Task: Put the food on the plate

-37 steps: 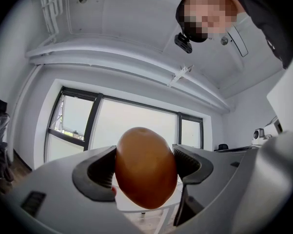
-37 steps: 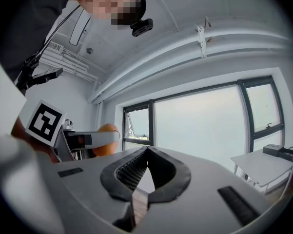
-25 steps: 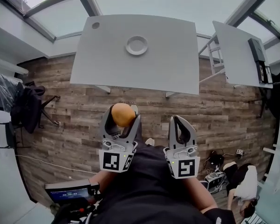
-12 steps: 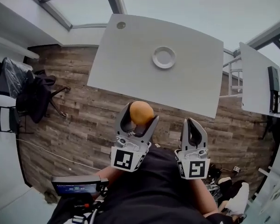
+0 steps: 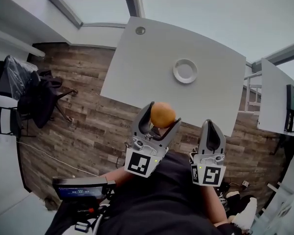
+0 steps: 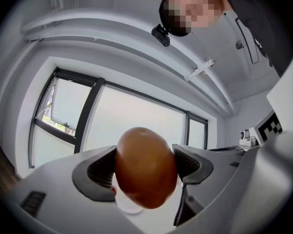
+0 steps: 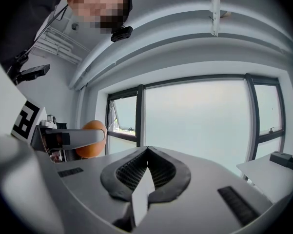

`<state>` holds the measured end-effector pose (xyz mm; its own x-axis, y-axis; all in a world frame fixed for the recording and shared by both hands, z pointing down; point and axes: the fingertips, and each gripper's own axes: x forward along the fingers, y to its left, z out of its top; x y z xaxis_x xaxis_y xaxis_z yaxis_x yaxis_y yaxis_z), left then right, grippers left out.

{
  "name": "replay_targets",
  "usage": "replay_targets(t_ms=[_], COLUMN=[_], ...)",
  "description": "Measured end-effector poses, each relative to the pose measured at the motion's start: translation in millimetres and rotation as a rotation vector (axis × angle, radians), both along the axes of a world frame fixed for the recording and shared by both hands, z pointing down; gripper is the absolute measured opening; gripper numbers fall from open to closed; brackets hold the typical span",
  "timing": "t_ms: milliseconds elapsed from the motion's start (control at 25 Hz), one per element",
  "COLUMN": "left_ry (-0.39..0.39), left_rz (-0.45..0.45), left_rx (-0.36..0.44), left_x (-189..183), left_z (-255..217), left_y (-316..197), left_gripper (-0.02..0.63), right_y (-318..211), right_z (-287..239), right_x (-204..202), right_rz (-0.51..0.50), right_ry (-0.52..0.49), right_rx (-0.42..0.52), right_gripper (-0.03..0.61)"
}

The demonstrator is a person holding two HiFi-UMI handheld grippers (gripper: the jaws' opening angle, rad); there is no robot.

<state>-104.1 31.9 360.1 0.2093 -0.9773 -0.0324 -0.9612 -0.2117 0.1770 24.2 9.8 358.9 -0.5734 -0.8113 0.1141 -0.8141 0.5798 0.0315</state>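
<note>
My left gripper is shut on a round orange-brown piece of food and holds it in the air in front of the near edge of the white table. In the left gripper view the food fills the gap between both pads, and a bit of the white plate shows below it. The plate lies empty on the table's far right part. My right gripper hangs beside the left one, shut on nothing; its pads meet at the tips.
A second white table with a dark device stands at the right. Dark chairs stand at the left on the wooden floor. A screen sits near the person's lap. The table has a cable hole.
Both grippers have moved towards the table, which now lies closer, with the plate nearer ahead. The left gripper still holds the food and the right stays shut.
</note>
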Motion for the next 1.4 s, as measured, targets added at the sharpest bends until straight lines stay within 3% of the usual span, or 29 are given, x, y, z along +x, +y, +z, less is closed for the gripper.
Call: replay_targets(t_ms=[200, 840, 1400], left_ry=[0.051, -0.004, -0.056], left_rz=[0.023, -0.062, 0.046], left_rx=[-0.013, -0.063, -0.174], left_x=[-11.3, -20.1, 8.8], left_z=[-2.6, 14.4, 66.3], left_y=[-19.2, -53.3, -112.2], left_gripper=[0.342, 0.342, 0.342], right_y=[-21.9, -52.8, -82.5], right_z=[-6.7, -12.4, -21.4], right_x=[-20.0, -37.6, -13.6], right_rz=[-0.004, -0.120, -0.070], right_ry=[0.040, -0.019, -0.041], right_rx=[0.035, 0.029, 0.038], right_gripper=[0.006, 0.006, 0.006])
